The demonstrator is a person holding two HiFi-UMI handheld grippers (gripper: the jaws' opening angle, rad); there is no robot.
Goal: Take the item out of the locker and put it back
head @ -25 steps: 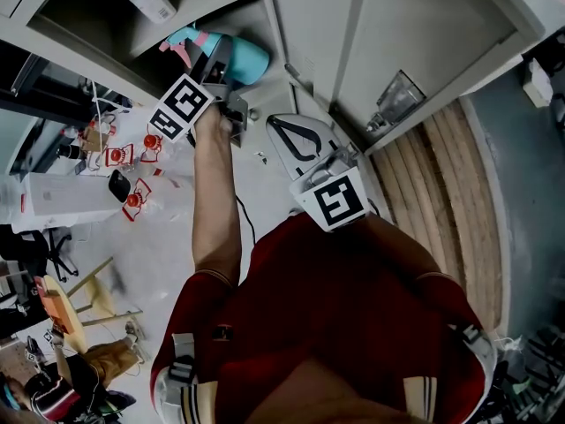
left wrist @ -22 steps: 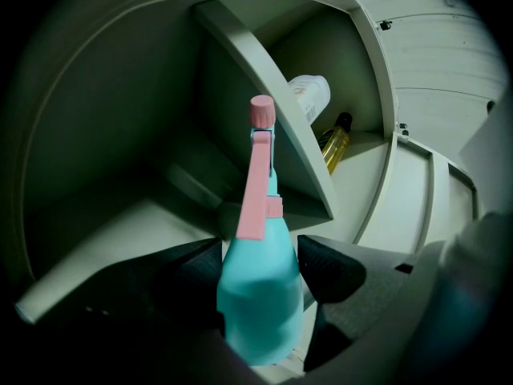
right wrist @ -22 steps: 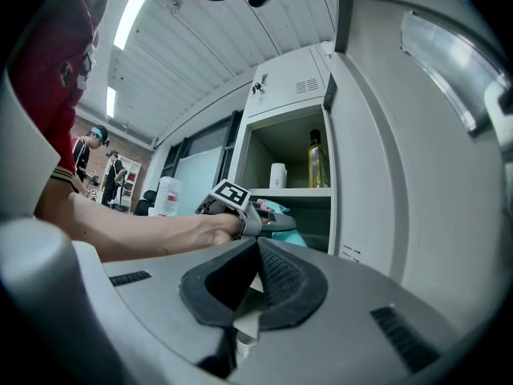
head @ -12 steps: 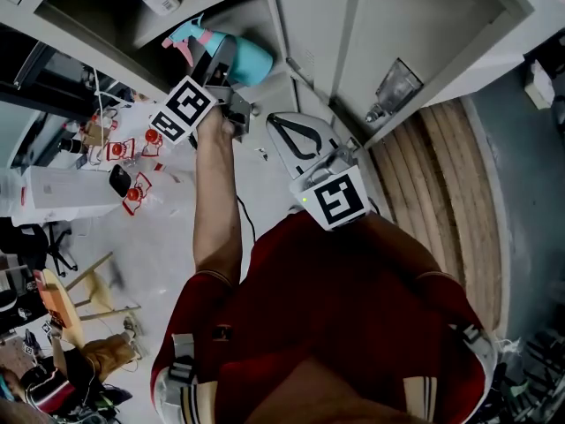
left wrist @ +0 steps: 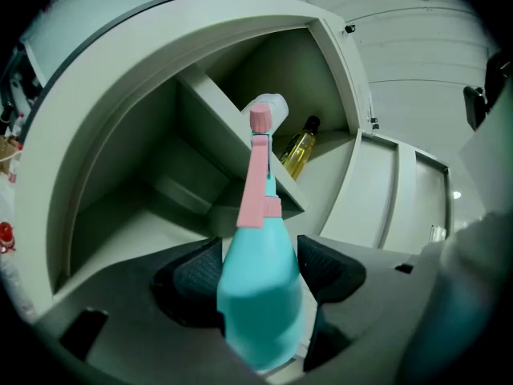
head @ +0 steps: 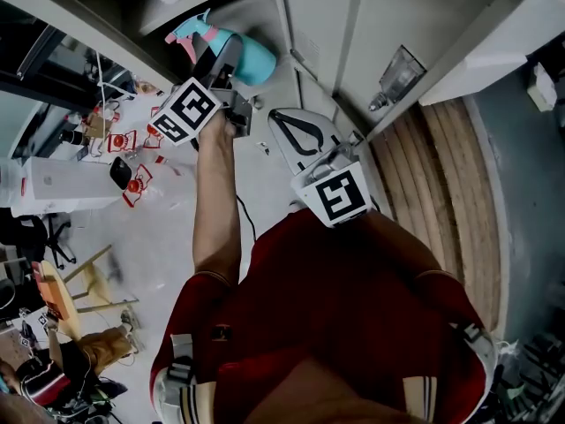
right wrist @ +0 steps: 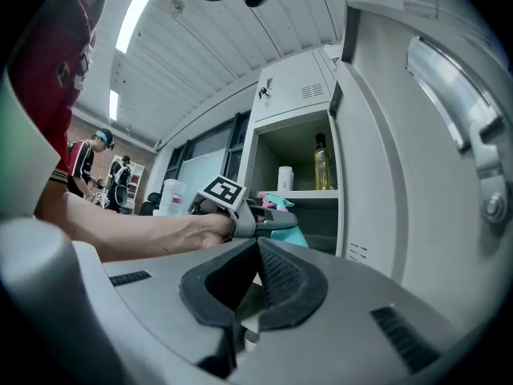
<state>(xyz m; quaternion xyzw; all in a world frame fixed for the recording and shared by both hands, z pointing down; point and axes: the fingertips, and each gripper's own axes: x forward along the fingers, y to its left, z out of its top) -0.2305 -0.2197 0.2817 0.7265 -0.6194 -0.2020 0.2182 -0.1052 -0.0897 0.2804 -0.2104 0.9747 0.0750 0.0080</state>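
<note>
left gripper (left wrist: 260, 273): jaws pinching the spray bottle (left wrist: 260, 295) across its teal body, one dark pad on each side. pink trigger head points up and away from the camera, toward the locker (left wrist: 144, 135)

spray bottle sits at the mouth of the locker's lower compartment, just under the shelf (left wrist: 232, 147). from the head view the teal body lies over the front edge of the opening, pink nozzle further in. cannot tell whether it touches the compartment floor

upper compartment, on the shelf: a white bottle (left wrist: 274, 107) and a yellow bottle (left wrist: 298, 147) with a dark cap, side by side, white one to the left in the left gripper view. both stand well apart from the spray bottle

right gripper (right wrist: 255, 283): jaws pressed together, pads meeting at the tips, nothing between them. it is held low and close to the person's body, near the edge of the locker door (head: 397, 16), apart from the left gripper. its marker cube (head: 334, 194) faces up toward the head camera

locker door stands open to the right of the opening; a metal handle (head: 395, 76) shows on it

the person's bare left arm (head: 216, 193) reaches forward to the locker; red shirt (head: 335, 307) fills the lower part of the head view

right gripper view looks sideways at the left gripper and the open locker; two people in dark and red clothes (right wrist: 80, 163) stand far off at the left
</note>
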